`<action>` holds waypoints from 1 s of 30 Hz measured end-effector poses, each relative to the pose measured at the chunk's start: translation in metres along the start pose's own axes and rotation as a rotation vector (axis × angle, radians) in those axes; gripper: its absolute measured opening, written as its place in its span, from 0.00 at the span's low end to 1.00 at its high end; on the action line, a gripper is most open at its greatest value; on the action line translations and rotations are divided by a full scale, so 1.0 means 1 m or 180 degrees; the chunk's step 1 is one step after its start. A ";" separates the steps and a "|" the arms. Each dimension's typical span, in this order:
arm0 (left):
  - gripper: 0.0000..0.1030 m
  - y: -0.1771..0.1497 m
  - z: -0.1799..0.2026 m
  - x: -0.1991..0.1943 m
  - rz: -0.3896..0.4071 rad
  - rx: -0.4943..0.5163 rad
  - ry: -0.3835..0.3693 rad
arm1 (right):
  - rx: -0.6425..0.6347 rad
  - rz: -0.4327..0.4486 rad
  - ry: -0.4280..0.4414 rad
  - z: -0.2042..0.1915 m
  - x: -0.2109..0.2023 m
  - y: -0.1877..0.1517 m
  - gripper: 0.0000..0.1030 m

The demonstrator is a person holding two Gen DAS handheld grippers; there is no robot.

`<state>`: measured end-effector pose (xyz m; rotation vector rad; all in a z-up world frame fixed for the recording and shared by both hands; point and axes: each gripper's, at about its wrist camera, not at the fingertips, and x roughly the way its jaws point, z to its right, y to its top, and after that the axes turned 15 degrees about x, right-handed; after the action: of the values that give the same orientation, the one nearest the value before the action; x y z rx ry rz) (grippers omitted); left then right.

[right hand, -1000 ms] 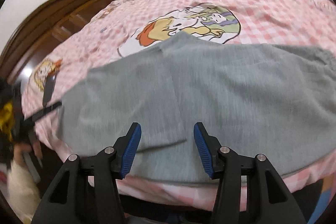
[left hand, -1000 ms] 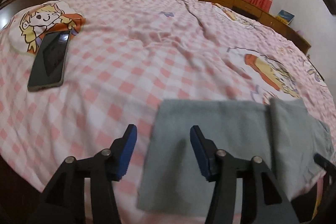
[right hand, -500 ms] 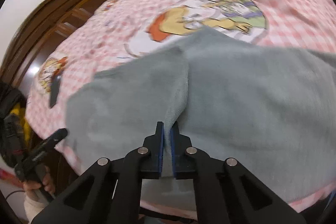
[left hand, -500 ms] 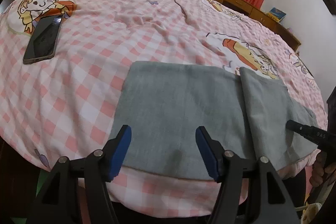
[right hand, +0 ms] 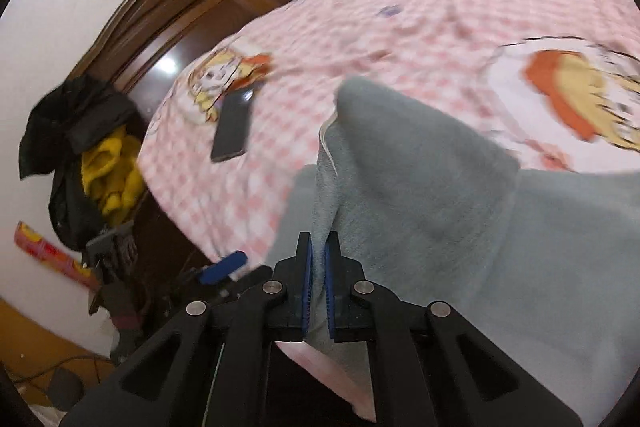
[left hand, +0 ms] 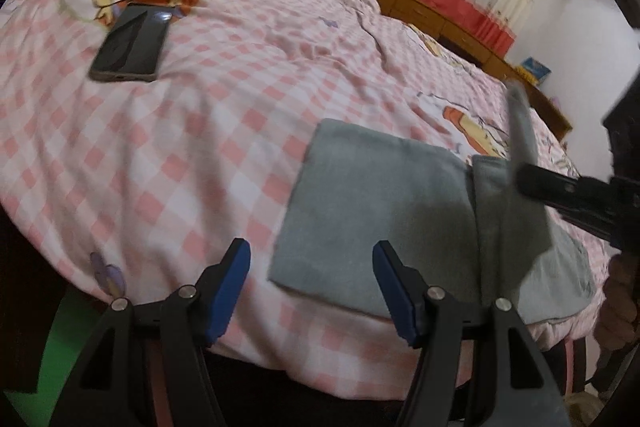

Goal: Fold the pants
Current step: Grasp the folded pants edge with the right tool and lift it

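Grey pants (left hand: 380, 207) lie folded near the front edge of the bed. My left gripper (left hand: 312, 287) hangs open just in front of their lower left corner, with nothing between its fingers. My right gripper (right hand: 317, 267) is shut on a fold of the pants (right hand: 420, 207) and holds that flap up off the bed. In the left wrist view the right gripper (left hand: 528, 181) comes in from the right, with the raised grey flap (left hand: 520, 131) standing above it. A blue pad (right hand: 224, 263) of the left gripper shows at the lower left of the right wrist view.
The pink checked bedsheet (left hand: 180, 155) covers the bed. A dark phone (left hand: 130, 45) lies on it at the far left, also seen as the phone (right hand: 232, 127). Dark wooden headboard (right hand: 180, 7) stands behind; black and yellow clothes (right hand: 92, 155) hang beside the bed.
My right gripper shut on the pants' inner edge and lifted it up and leftward. My left gripper shifted so the pants now lie to its right, and its fingers stand a little wider.
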<state>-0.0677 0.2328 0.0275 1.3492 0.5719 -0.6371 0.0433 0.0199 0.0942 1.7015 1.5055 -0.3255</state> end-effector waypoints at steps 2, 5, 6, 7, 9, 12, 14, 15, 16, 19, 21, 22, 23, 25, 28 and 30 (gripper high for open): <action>0.65 -0.004 -0.008 -0.002 0.0029 -0.0092 -0.0011 | -0.0094 -0.0118 0.0044 -0.016 0.026 0.000 0.06; 0.65 -0.009 -0.019 -0.002 0.0015 -0.0173 -0.0044 | -0.0156 -0.0272 0.0049 -0.028 0.056 -0.003 0.06; 0.65 -0.010 -0.022 -0.002 0.0015 -0.0192 -0.0034 | -0.0174 -0.0313 0.0036 -0.031 0.065 -0.005 0.06; 0.65 -0.011 -0.024 -0.002 0.0019 -0.0203 -0.0025 | -0.0207 -0.0363 0.0000 -0.035 0.077 -0.008 0.06; 0.65 -0.014 -0.030 -0.004 0.0037 -0.0234 -0.0014 | -0.0226 -0.0465 -0.0059 -0.037 0.094 -0.011 0.06; 0.65 -0.018 -0.038 -0.005 0.0084 -0.0321 -0.0039 | -0.0194 -0.0626 -0.0178 -0.032 0.118 -0.016 0.06; 0.65 -0.020 -0.041 -0.004 0.0074 -0.0364 -0.0041 | -0.0132 -0.0706 -0.0252 -0.027 0.127 -0.016 0.10; 0.65 -0.020 -0.043 -0.004 0.0070 -0.0384 -0.0043 | -0.0079 -0.0716 -0.0234 -0.025 0.128 -0.016 0.13; 0.65 -0.021 -0.044 -0.005 0.0071 -0.0398 -0.0046 | -0.0024 -0.0715 -0.0177 -0.025 0.127 -0.015 0.16; 0.65 -0.021 -0.044 -0.005 0.0052 -0.0405 -0.0049 | -0.0074 -0.0744 0.0062 -0.037 0.118 -0.017 0.27; 0.65 -0.021 -0.040 -0.007 0.0041 -0.0366 -0.0033 | -0.0165 -0.0717 0.0088 -0.044 0.111 -0.017 0.27; 0.65 -0.020 -0.039 -0.007 0.0042 -0.0350 -0.0026 | -0.0201 -0.0703 0.0099 -0.047 0.106 -0.018 0.27; 0.65 -0.019 -0.037 -0.009 0.0041 -0.0320 -0.0021 | -0.0219 -0.0684 0.0090 -0.048 0.100 -0.019 0.27; 0.65 -0.017 -0.032 -0.011 0.0027 -0.0260 -0.0031 | -0.0204 -0.0642 0.0008 -0.043 0.088 -0.020 0.27; 0.65 -0.010 -0.022 -0.014 0.0049 -0.0166 -0.0045 | -0.0178 -0.0557 -0.0166 -0.031 0.069 -0.021 0.27; 0.65 -0.005 -0.015 -0.017 0.0079 -0.0105 -0.0060 | -0.0169 -0.0458 -0.0346 -0.016 0.050 -0.024 0.27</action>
<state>-0.0836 0.2488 0.0335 1.3163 0.5476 -0.6171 0.0291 0.0650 0.0617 1.5134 1.5459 -0.4427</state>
